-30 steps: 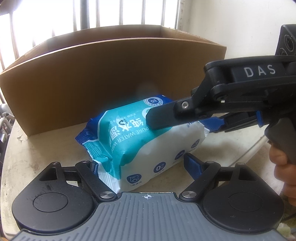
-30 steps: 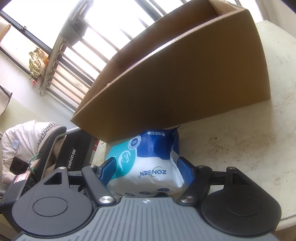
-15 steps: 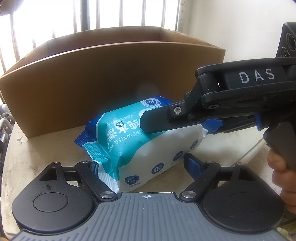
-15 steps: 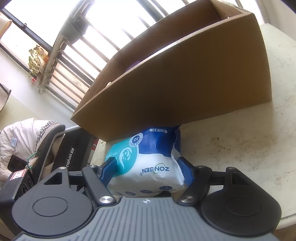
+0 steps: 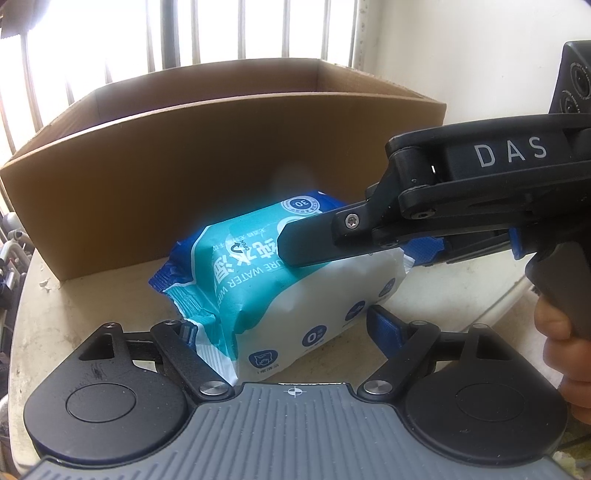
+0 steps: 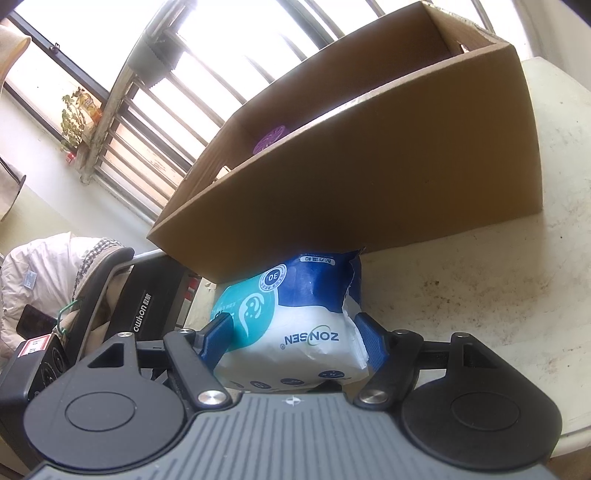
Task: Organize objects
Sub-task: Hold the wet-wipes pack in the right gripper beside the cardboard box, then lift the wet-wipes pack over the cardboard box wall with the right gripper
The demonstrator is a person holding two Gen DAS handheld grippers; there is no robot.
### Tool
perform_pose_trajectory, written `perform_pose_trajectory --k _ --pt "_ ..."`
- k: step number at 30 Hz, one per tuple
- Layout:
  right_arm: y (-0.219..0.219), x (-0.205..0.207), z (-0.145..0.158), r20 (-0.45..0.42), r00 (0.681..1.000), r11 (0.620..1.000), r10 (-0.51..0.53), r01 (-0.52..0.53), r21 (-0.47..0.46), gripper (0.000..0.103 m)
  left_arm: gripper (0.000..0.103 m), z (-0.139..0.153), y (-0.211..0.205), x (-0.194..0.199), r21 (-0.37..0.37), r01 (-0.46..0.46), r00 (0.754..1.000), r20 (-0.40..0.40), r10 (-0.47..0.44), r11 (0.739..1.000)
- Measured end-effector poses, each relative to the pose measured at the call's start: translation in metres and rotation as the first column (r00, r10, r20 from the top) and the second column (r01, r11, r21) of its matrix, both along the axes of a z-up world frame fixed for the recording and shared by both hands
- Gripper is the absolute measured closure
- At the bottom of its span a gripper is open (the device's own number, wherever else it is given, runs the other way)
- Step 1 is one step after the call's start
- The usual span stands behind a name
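Observation:
A blue, teal and white pack of wet wipes (image 5: 280, 280) sits in front of a large open cardboard box (image 5: 192, 162). My right gripper (image 6: 291, 332) is shut on one end of the pack (image 6: 295, 317), its blue pads pressing both sides; it shows in the left wrist view (image 5: 369, 236) coming in from the right. The pack looks slightly raised off the table. My left gripper (image 5: 284, 328) is open, with the pack's near end between its fingers and a gap at the right pad (image 5: 384, 325). A purple round object (image 6: 269, 138) lies inside the box (image 6: 369, 177).
The stained white table (image 6: 480, 288) carries the box and ends close on the right. A barred window (image 5: 184, 33) is behind the box. A black chair with a pale jacket (image 6: 74, 280) stands beyond the table's left edge.
Both cameras have risen a little, so the box's inside shows more. The right gripper keeps its hold on the pack, which has lifted slightly.

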State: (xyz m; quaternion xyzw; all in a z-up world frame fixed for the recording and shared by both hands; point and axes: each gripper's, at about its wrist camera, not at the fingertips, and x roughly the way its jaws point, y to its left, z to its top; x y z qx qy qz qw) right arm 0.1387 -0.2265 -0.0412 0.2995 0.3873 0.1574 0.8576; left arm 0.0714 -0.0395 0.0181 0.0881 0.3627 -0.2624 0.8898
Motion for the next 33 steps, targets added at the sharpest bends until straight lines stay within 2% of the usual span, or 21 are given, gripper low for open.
perform_pose_trajectory --k 17,20,33 --pt "0.002 -0.010 0.007 0.025 1.000 1.000 0.005 -0.005 -0.001 0.028 0.019 -0.008 0.000 -0.021 0.004 -0.006 1.000 0.030 0.006 1.000" --pt "0.002 -0.012 0.009 0.030 1.000 1.000 0.006 -0.006 -0.002 0.028 0.019 -0.016 -0.004 -0.020 0.005 -0.007 0.999 0.035 0.007 1.000" --pt "0.001 -0.024 0.022 0.069 0.998 1.000 0.010 -0.009 -0.004 0.028 0.019 -0.019 -0.009 -0.022 0.011 -0.011 0.997 0.076 0.010 1.000"
